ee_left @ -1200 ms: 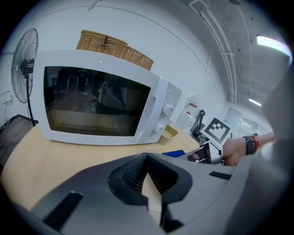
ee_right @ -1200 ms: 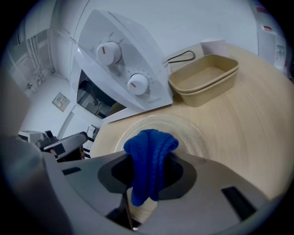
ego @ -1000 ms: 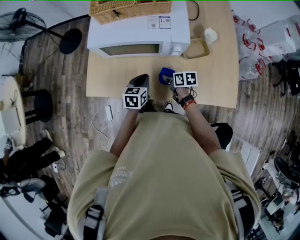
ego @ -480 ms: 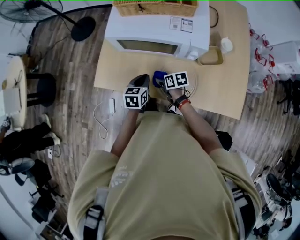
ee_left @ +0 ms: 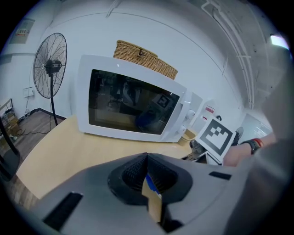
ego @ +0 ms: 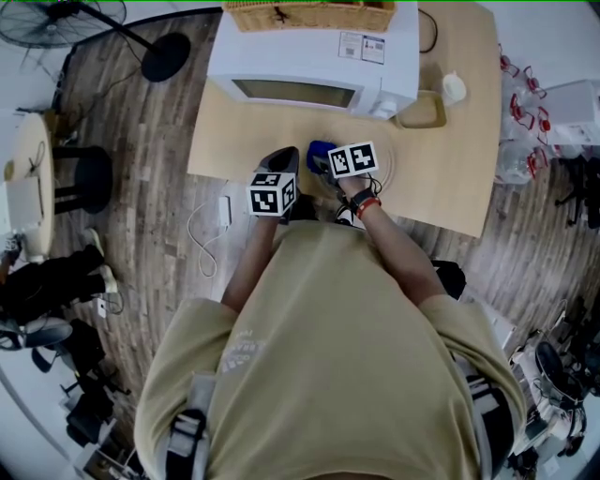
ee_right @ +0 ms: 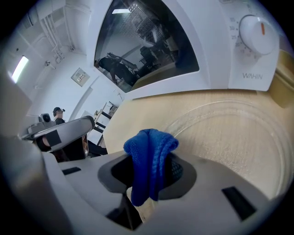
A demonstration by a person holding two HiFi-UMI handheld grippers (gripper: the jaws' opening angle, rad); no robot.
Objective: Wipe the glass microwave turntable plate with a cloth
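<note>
firmly, the right gripper (ee_right: 149, 176) pinches a folded, nubby blue cloth (ee_right: 148, 147) in its ribbed jaws near the rim of the round clear glass turntable plate (ee_right: 229, 133), which lies flat on the pale wooden table (ee_right: 133, 120) before the boxy white microwave (ee_left: 133, 110), while the left gripper (ee_left: 147, 174) has its jaws pressed together on nothing.

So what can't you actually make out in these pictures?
Glass plate: in the head view it lies mostly under the right gripper; in the right gripper view the gripper's body covers its near part.
Blue cloth: whether it touches the plate; neither view shows its underside.
Microwave inside: the dark door shows only reflections in the left gripper view.
Wicker basket: cut off by the head view's top edge.
</note>
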